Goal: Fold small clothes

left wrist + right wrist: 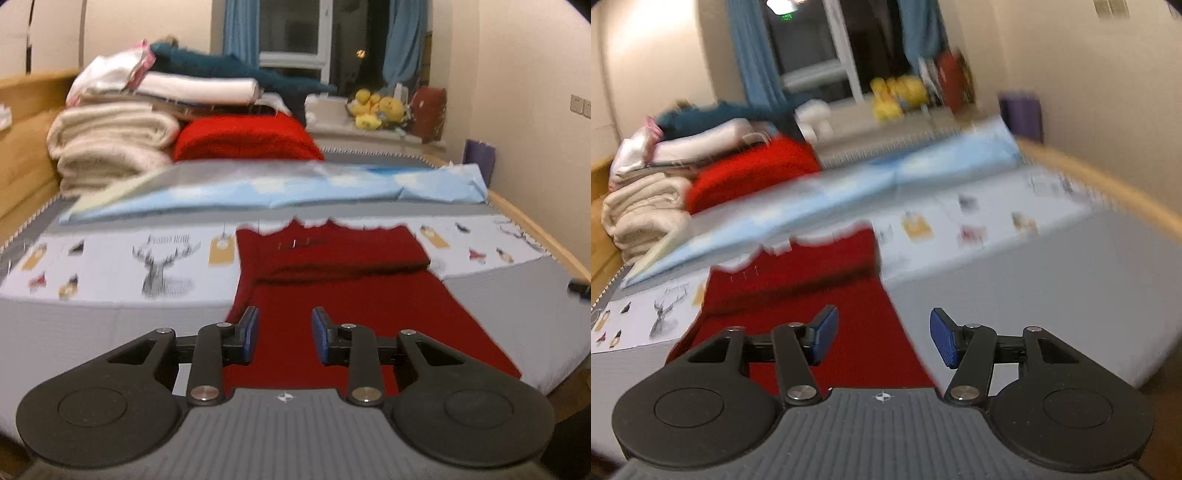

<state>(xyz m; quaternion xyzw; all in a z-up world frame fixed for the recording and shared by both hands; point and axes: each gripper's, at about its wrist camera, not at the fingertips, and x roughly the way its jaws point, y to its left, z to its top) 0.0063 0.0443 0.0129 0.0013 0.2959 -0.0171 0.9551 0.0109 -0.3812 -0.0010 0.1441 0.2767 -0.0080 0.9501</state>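
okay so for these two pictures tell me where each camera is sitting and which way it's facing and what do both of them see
Left wrist: rides on the left gripper, looking forward and slightly down across the bed at the dark red garment, window behind; its open blue-padded fingers show.
Right wrist: rides on the right gripper, tilted, over the garment's right edge; its own open fingers show.
Shared: the garment, the light blue sheet, the folded blanket stack, the yellow plush toys.

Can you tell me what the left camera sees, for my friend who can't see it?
A dark red garment lies partly folded on a bed, with the left gripper above it, jaws open and empty. Folded blankets are stacked behind.
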